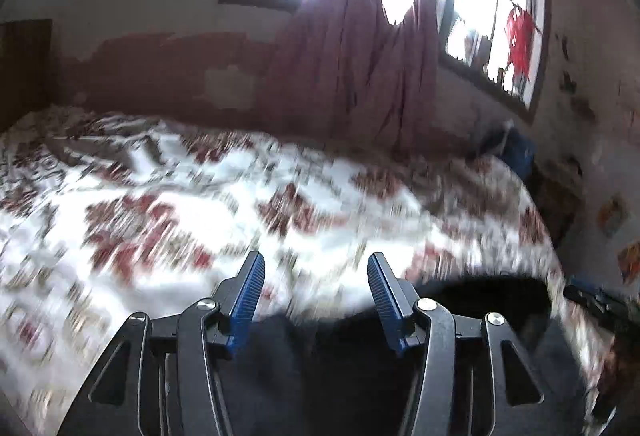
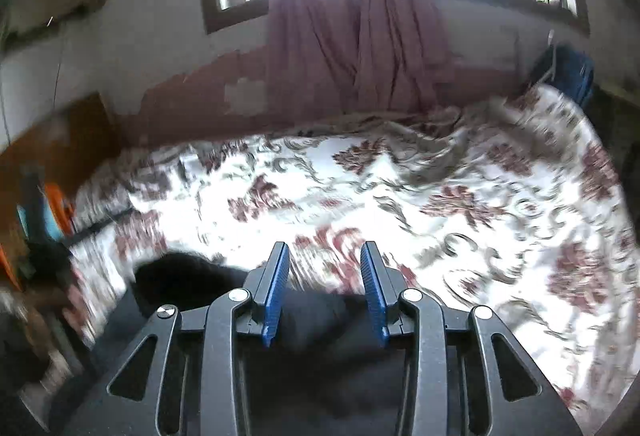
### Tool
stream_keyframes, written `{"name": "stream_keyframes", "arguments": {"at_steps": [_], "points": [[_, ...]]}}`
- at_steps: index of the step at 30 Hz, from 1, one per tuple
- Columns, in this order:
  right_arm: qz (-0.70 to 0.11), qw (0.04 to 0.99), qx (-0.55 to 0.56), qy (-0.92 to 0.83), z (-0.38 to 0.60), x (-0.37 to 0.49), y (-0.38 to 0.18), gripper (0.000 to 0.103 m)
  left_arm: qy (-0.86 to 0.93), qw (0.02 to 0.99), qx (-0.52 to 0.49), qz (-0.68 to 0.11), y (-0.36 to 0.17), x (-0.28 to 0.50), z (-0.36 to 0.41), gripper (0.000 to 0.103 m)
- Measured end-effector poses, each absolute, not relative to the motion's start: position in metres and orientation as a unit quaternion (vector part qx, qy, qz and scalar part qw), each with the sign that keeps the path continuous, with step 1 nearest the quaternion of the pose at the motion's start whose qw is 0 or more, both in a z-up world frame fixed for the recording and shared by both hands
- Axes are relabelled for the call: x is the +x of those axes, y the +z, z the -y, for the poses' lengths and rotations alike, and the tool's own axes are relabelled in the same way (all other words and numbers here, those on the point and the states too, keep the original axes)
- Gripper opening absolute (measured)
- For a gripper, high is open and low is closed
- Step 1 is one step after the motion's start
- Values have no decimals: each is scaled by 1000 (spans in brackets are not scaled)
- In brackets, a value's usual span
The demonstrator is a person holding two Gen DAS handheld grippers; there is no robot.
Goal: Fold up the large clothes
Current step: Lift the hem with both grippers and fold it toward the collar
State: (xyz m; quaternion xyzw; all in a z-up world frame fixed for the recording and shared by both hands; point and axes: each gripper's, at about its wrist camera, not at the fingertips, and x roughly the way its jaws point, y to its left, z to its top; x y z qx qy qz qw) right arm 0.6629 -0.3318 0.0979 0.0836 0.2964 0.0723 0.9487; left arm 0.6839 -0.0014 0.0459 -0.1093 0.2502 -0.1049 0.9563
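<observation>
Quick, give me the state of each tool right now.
Left tool: open, nothing between its fingers.
Right tool: open, holding nothing; dark garment lies below.

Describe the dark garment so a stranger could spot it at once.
Find the bed with the white, red-flowered bedspread under the windows. At its near edge, just below the right tongs, lies the dark garment. It is the only plain black cloth on that patterned cover.

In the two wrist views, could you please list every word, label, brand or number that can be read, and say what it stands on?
No readable text in either view.
Stickers or pictures on the wall: blurred, nothing legible.
Floral bedspread: pattern only, no lettering.
Claws, left and right: no marking visible.
Dark garment: no label or print visible.
</observation>
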Motion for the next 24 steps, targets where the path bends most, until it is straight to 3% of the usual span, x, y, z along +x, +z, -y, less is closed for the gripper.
{"name": "stream_keyframes", "arguments": {"at_steps": [5,8,9,10,13,19,24], "points": [[-401,894,143,139,304,726,64,33,-107,919,-151,-349,38,765,33,51],[-441,874,100,176,278,707,30,31,-154,891,-146,-402,11,771,54,49],[-444,875,63,182,270,692,23,29,-167,885,-137,-413,2,768,57,44],[-443,875,40,189,266,680,19,28,-186,878,-126,-422,-8,757,61,31],[-469,857,-32,209,258,642,7,27,-241,872,-81,-419,-22,718,63,19],[-520,829,-81,187,268,656,-12,25,-294,838,67,-455,-55,667,74,9],[-527,827,-116,156,249,668,-35,25,-265,818,62,-507,-72,698,88,7]]}}
